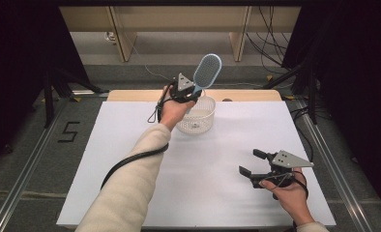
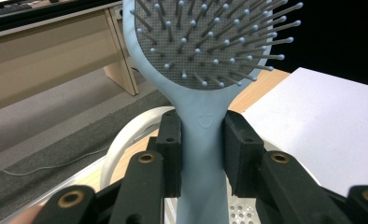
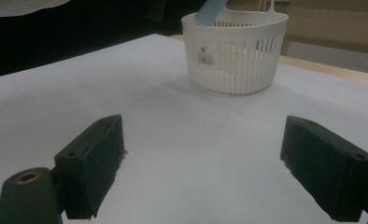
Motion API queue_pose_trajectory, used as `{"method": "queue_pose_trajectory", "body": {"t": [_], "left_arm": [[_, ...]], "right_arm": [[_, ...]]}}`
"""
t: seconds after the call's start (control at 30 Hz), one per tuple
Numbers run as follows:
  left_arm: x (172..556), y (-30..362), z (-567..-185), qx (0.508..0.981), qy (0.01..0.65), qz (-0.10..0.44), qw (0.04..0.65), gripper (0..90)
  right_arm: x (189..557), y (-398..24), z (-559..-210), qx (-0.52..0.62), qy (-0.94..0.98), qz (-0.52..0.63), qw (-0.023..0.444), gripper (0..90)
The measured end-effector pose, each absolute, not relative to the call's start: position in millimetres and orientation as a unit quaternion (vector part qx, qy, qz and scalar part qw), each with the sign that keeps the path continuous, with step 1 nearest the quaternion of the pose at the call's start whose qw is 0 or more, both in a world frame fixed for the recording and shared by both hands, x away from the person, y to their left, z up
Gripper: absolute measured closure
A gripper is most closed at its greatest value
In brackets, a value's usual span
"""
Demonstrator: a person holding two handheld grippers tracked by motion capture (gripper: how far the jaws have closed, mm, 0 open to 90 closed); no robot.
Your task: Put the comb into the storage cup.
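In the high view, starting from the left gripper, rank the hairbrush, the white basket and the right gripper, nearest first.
1. hairbrush: clamped by its handle in the left gripper.
2. white basket: just below that gripper, at the table's far side.
3. right gripper: near right, jaws open.

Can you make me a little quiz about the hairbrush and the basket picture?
1. True or false: the left gripper is clamped on the handle of the blue hairbrush.
2. Which way does the brush's bristled head point? A) down into the white basket B) up, above the basket C) flat on the table
3. Fill the gap: the right gripper has its jaws ____ with nothing between them, above the white table.

Key: 1 true. 2 B. 3 open.
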State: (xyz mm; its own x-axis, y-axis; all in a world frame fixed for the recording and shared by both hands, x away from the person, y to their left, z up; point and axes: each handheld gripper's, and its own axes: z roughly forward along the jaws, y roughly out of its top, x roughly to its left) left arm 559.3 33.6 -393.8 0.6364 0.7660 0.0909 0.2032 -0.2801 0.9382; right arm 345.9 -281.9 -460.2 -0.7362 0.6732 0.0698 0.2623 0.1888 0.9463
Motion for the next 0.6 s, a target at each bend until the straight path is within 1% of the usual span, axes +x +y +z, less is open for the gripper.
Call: {"method": "queue_pose_trajectory", "body": {"t": [0.6], "left_arm": [[558.6,29.8,-403.3,0.756,0.322,0.274,0.5,69.8]], "right_arm": [[345.8,-281.9,-460.1,0.312,0.749,0.554,0.186,14.6]]}}
